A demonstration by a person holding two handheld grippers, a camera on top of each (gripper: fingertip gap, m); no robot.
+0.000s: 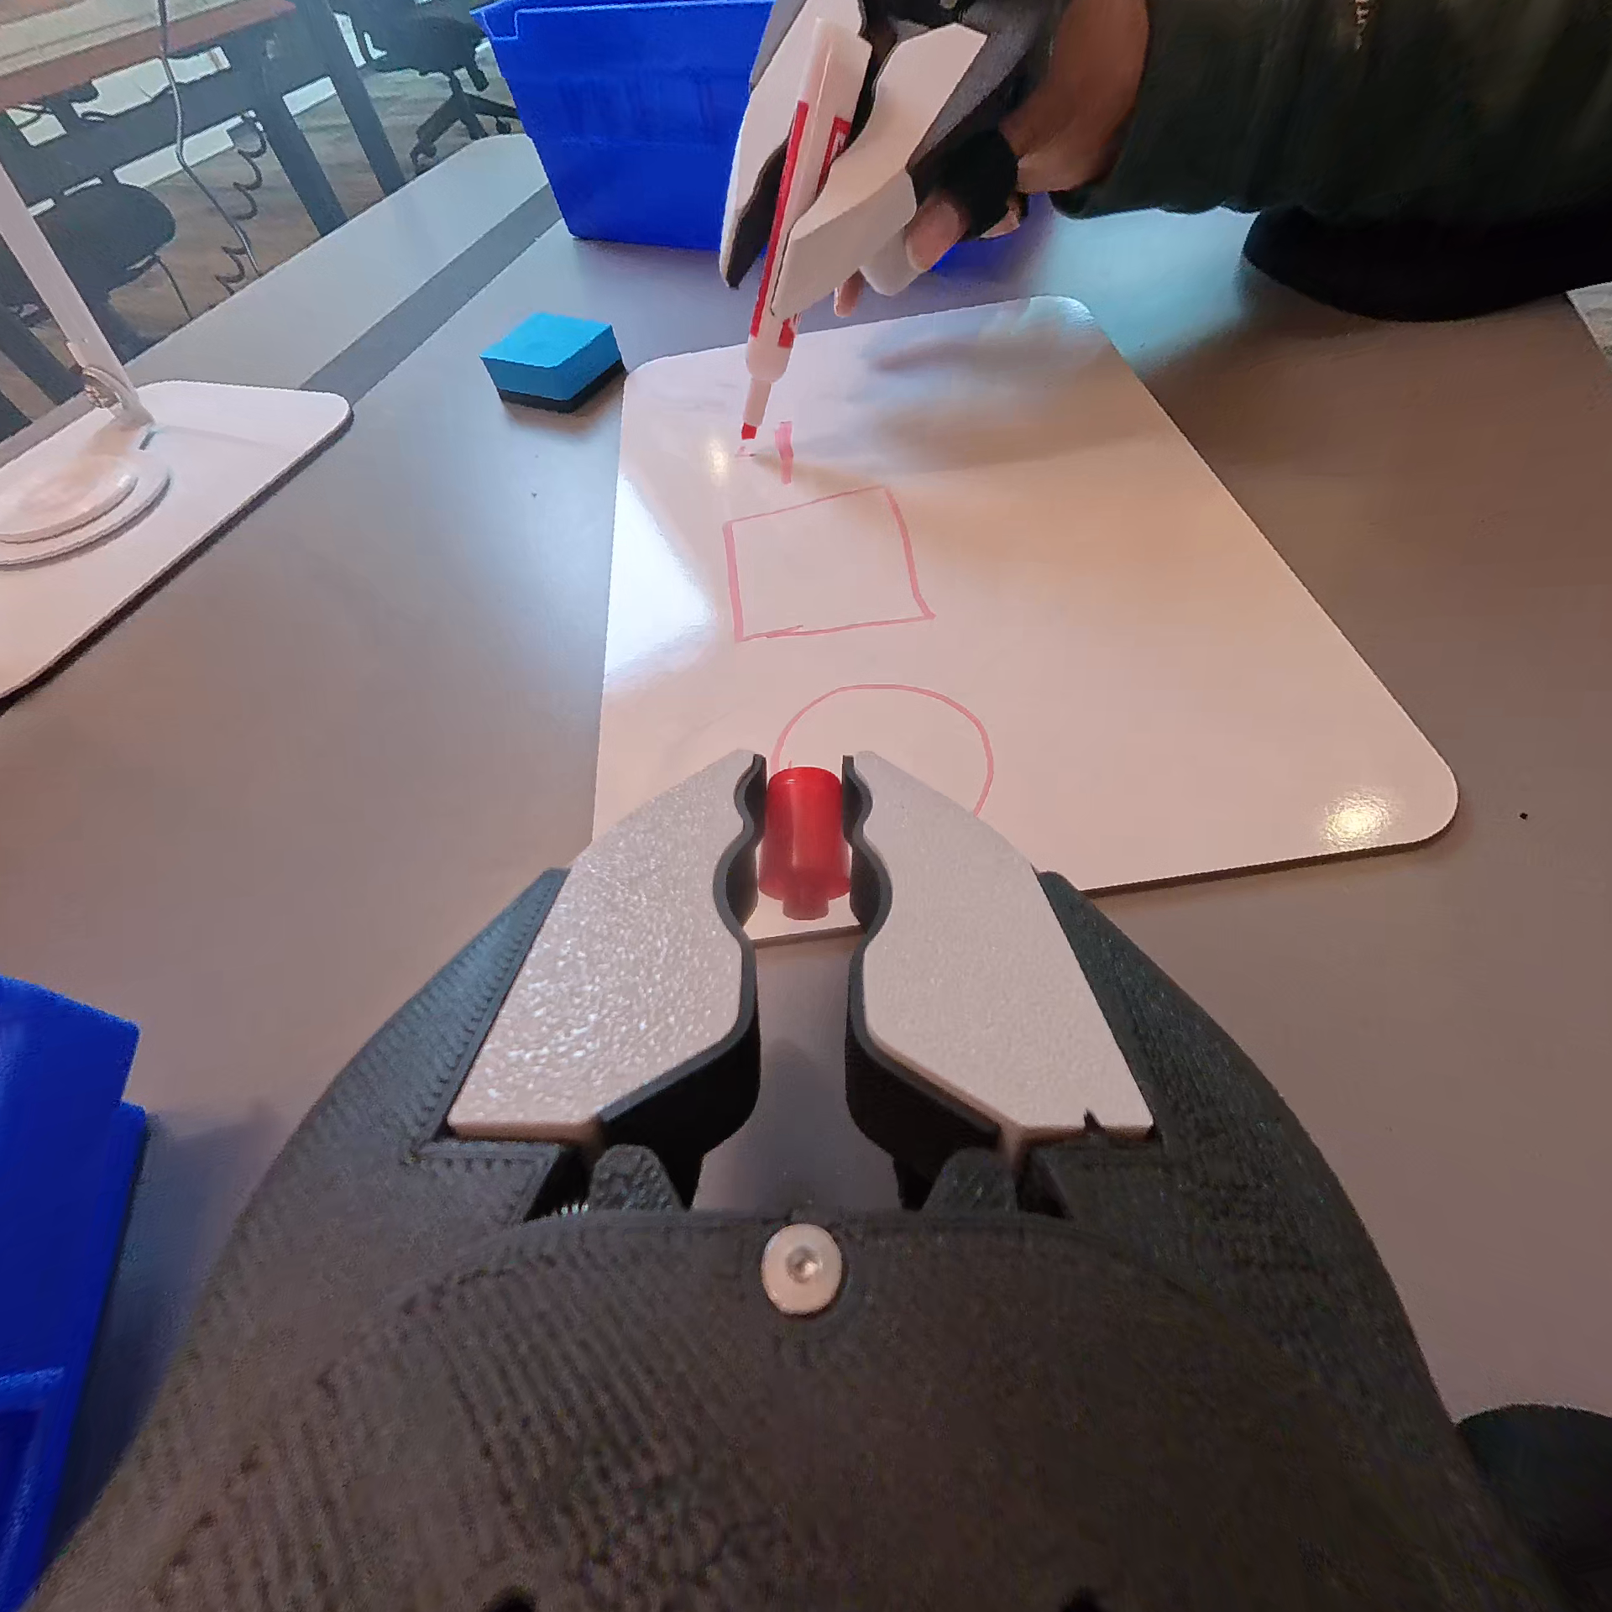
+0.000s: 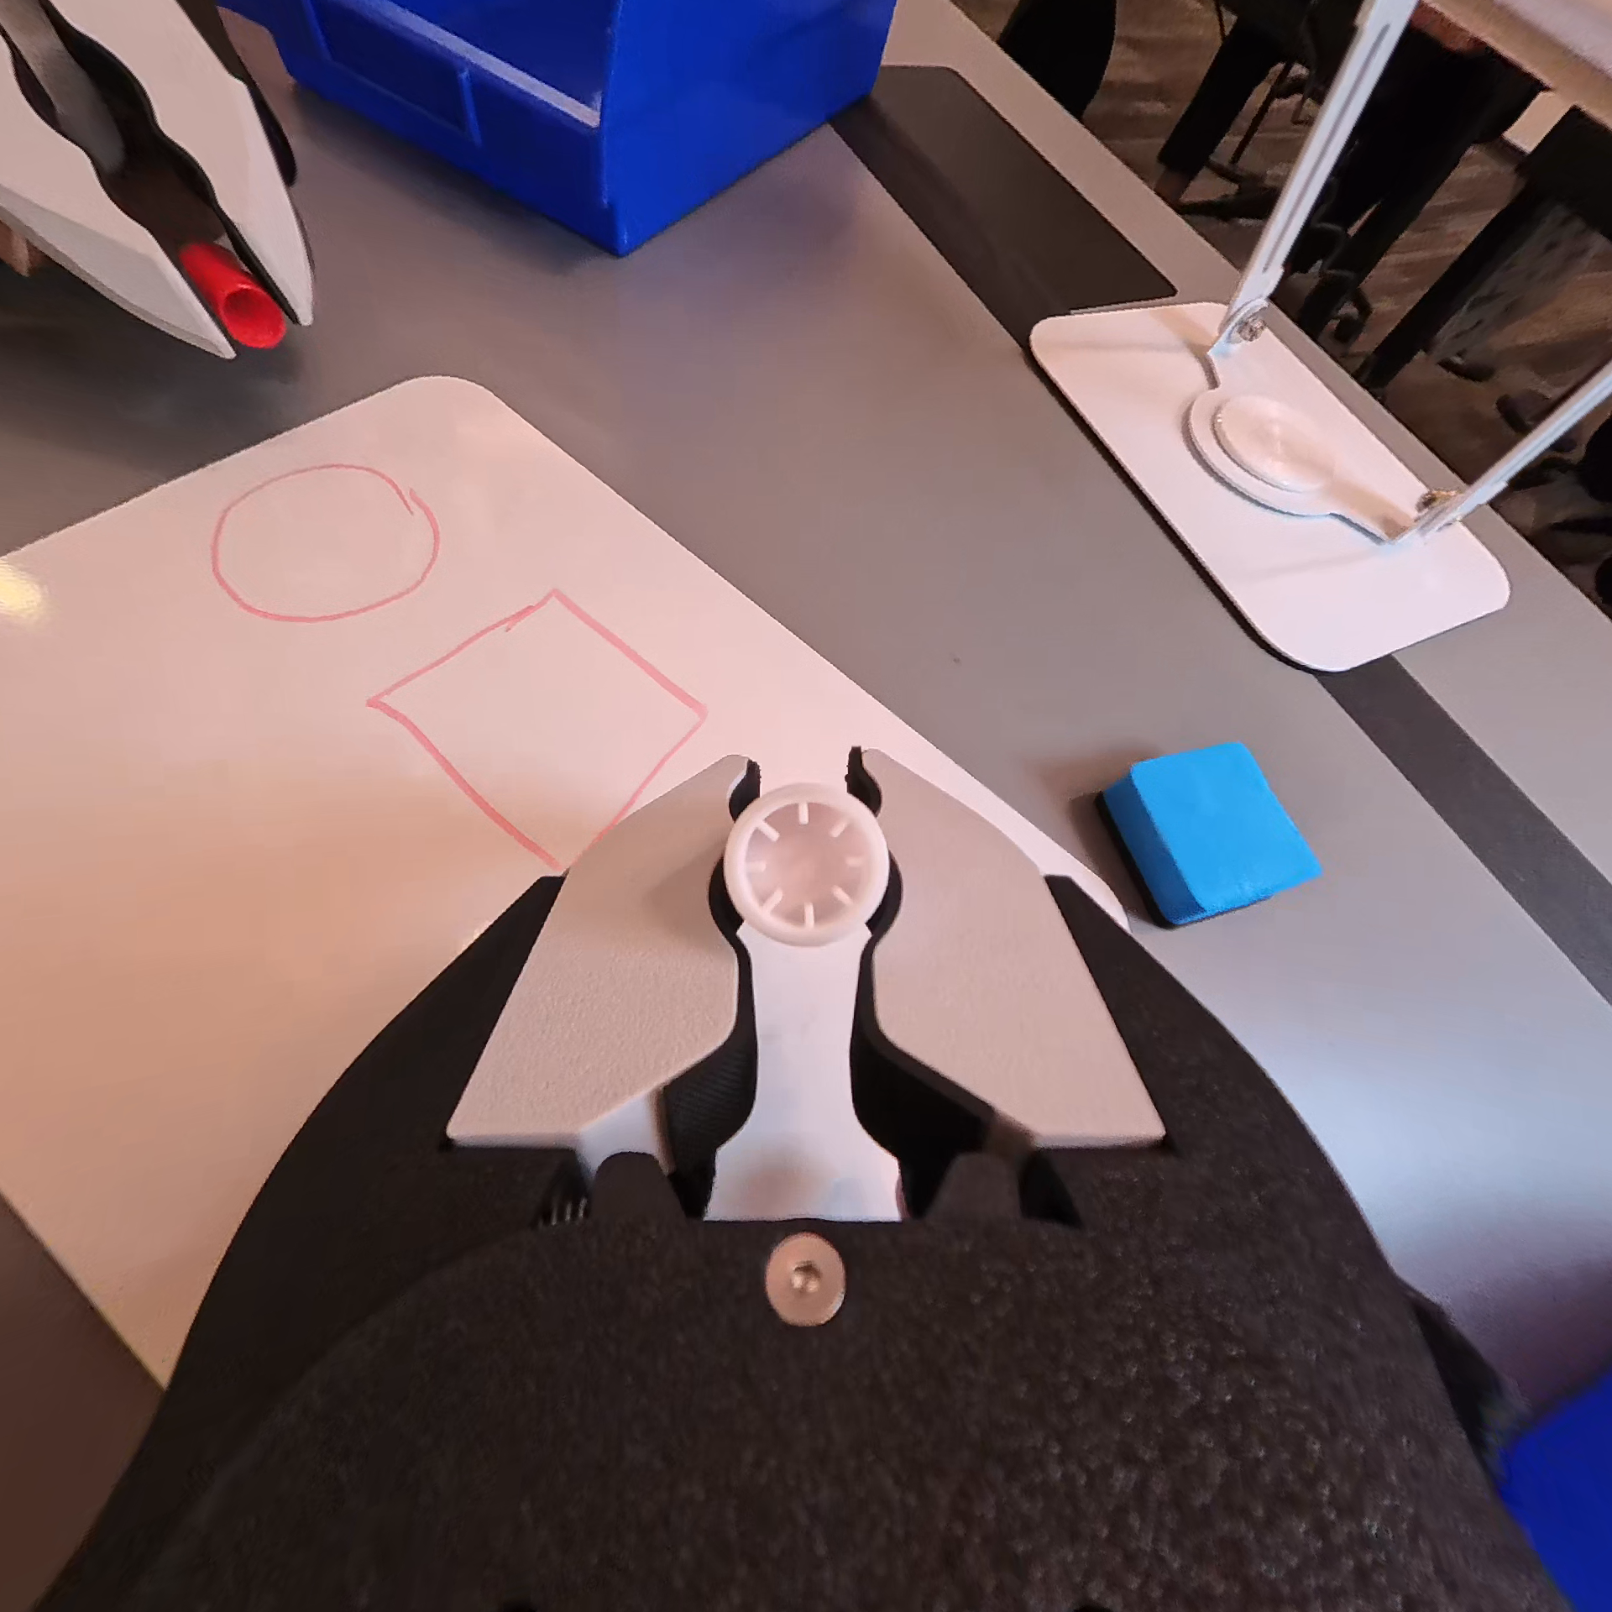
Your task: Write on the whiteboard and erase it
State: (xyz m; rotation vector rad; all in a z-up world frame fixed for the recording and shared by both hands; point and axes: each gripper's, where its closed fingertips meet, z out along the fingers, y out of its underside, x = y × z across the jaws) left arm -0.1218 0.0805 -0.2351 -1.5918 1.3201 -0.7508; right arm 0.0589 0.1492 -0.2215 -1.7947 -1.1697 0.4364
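A white whiteboard (image 1: pixel 1090 628) lies flat on the grey table, with a red circle (image 1: pixel 881 741) and a red square (image 1: pixel 824 563) drawn on it. It also shows in the right wrist view (image 2: pixel 174 785). My left gripper (image 1: pixel 802 763) is shut on the red marker cap (image 1: pixel 802 837) over the board's near edge. My right gripper (image 2: pixel 802 759) is shut on the white and red marker (image 2: pixel 801 864). In the left wrist view the marker (image 1: pixel 772 349) stands tip down at the board's far end, beside short fresh red strokes. A blue eraser (image 1: pixel 554 359) lies on the table beside the board.
A blue bin (image 1: pixel 628 113) stands beyond the board, another blue bin (image 1: pixel 52 1221) at my near left. A white lamp base (image 1: pixel 131 488) sits on the table to the left. A person's sleeve (image 1: pixel 1396 105) reaches in from the right. My hands' fingertips stand some 20 cm from each other. My left tips are about 30 cm from the blue eraser (image 1: pixel 554 359), my right tips only 12 cm. My right wrist view (image 2: pixel 1148 784) looks at it from another angle.
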